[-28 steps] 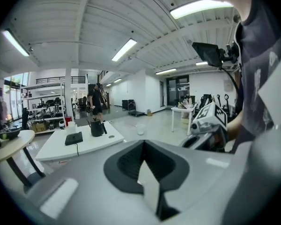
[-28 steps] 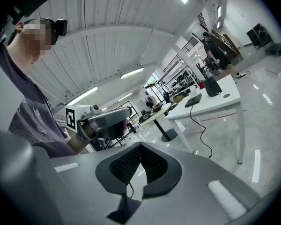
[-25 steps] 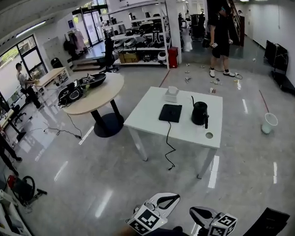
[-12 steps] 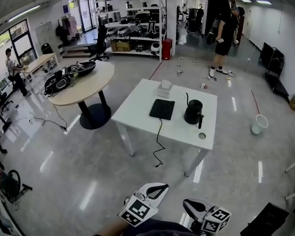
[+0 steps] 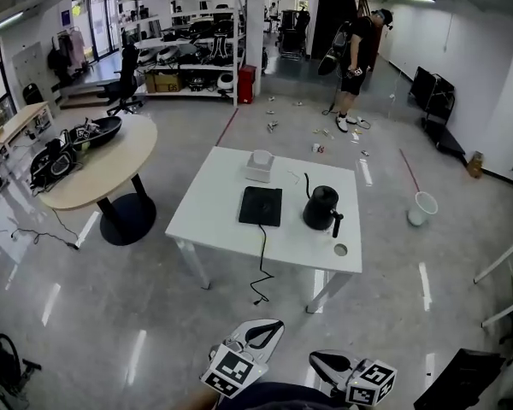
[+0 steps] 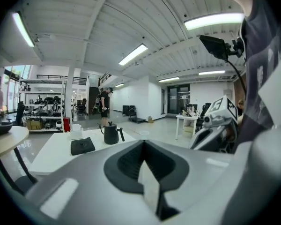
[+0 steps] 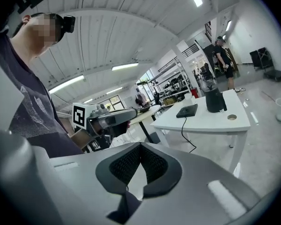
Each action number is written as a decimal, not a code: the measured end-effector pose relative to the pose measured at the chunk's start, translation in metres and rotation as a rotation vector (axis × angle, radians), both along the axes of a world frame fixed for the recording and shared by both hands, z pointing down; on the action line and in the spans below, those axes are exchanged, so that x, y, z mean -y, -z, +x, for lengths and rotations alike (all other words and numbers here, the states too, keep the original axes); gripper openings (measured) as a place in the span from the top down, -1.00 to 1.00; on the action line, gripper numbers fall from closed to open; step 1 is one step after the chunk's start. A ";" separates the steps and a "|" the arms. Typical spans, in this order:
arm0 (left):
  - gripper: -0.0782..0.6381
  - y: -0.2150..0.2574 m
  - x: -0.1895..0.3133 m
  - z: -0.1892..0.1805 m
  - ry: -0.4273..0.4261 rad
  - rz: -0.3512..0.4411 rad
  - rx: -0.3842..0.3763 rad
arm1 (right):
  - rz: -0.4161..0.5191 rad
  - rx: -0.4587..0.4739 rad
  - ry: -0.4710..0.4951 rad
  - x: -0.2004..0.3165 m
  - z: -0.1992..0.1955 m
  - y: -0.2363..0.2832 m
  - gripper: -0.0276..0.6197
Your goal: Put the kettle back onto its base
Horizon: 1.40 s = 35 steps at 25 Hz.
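Shiny floor, table (image 5: 207, 229) still far off: kettle (image 5: 319, 208) beside its base (image 5: 261, 205). Left gripper (image 5: 276, 326) and right gripper (image 5: 316, 361) are clenched and empty, so open one early and keep the kettle upright.

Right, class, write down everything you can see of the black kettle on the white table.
The kettle is black and looks matt, with a squat rounded body. A thin curved spout rises on its far left side in the head view, and a dark handle juts out toward the near right. It stands upright on the white table, right of the flat black base and apart from it. Only the table touches it.
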State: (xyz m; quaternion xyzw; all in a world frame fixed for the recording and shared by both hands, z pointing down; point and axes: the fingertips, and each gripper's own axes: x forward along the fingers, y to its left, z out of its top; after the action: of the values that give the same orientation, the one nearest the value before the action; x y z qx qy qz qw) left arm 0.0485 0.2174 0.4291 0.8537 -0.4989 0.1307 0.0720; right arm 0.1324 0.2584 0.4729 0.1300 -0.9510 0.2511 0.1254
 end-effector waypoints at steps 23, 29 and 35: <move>0.79 -0.020 0.099 -0.098 0.057 -0.046 0.007 | -0.021 -0.057 0.187 0.103 -0.112 -0.026 0.92; 0.79 -0.007 0.176 -0.076 0.031 -0.038 0.079 | 0.024 -0.017 0.151 0.192 -0.098 -0.019 0.91; 0.79 0.007 0.237 -0.043 0.037 -0.037 0.097 | 0.027 -0.041 0.081 0.276 -0.051 -0.021 0.91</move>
State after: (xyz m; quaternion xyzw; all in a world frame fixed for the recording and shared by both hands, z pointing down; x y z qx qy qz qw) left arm 0.0054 -0.0198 0.4224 0.8356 -0.5150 0.1796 0.0658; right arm 0.0813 -0.0175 0.4940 0.0984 -0.9560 0.2301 0.1533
